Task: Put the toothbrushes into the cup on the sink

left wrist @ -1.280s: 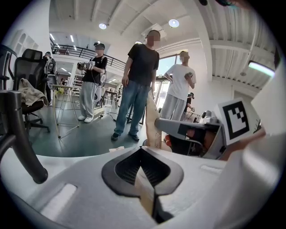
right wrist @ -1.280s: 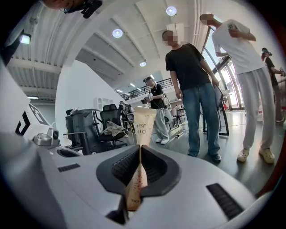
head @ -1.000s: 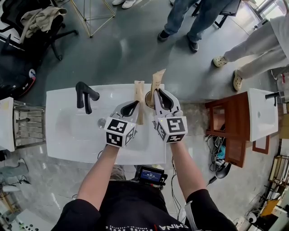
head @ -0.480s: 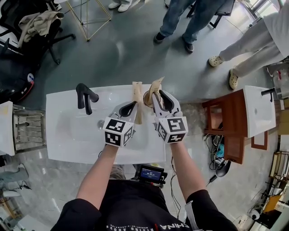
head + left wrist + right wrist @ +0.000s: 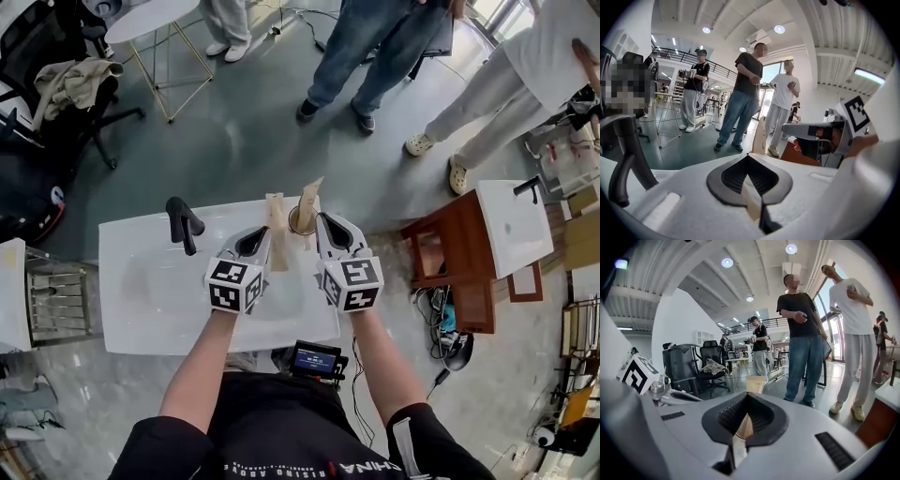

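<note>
Sink (image 5: 141,300): white, with a black faucet (image 5: 183,223) at its left rear. Both grippers are over its right half.

Cup (image 5: 300,222): on the sink's back right edge, just beyond the two sets of jaw tips and between them.

Toothbrush 1 (image 5: 275,211): in a tan paper sleeve, clamped in the left gripper (image 5: 262,236). The jaws are pressed together on it. In the left gripper view the sleeve (image 5: 752,206) shows as a thin strip pinched between the pads (image 5: 736,176), behind the tips. In the head view it stands out past the jaws, just left of the cup and outside it.

Toothbrush 2 (image 5: 309,199): same tan sleeve, standing tilted in the cup. It is just ahead of the tips of the right gripper (image 5: 323,225) and not between them.

Right gripper, own view (image 5: 747,397): jaws together and gripping nothing. Toothbrush 2 (image 5: 754,383) rises just past the tips.

Background: three people stand on the grey floor beyond the sink.
</note>
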Motion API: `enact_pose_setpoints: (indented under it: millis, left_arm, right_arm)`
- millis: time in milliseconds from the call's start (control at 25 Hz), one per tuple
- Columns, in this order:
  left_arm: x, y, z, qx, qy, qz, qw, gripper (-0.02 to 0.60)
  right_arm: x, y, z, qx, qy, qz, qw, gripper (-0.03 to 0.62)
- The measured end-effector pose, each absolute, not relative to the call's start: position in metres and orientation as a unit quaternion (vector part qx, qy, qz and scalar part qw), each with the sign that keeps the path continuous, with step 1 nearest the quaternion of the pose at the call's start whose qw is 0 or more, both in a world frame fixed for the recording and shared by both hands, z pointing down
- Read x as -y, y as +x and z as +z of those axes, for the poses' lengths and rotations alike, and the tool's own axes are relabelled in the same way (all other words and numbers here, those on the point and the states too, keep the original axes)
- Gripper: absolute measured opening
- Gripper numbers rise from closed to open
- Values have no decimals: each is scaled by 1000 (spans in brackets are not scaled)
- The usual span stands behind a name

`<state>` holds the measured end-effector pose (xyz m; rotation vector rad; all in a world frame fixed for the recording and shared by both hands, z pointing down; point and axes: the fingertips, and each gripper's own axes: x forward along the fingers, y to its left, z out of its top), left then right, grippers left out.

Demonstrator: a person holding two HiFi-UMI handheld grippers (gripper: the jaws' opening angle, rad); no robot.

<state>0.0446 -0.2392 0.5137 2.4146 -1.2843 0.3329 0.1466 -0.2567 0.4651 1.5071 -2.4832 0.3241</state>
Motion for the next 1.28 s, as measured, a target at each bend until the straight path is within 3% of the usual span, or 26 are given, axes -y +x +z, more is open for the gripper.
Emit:
enact_pose_setpoints:
  millis: [720,1280]
  left_arm:
    - [224,10,521,443,866,117,202,3]
    - [235,-11,576,439,858,129,234,3]
  right_arm:
    - [227,76,515,815,521,162,195,11]
    - [264,52,586,760,557,205,265,117]
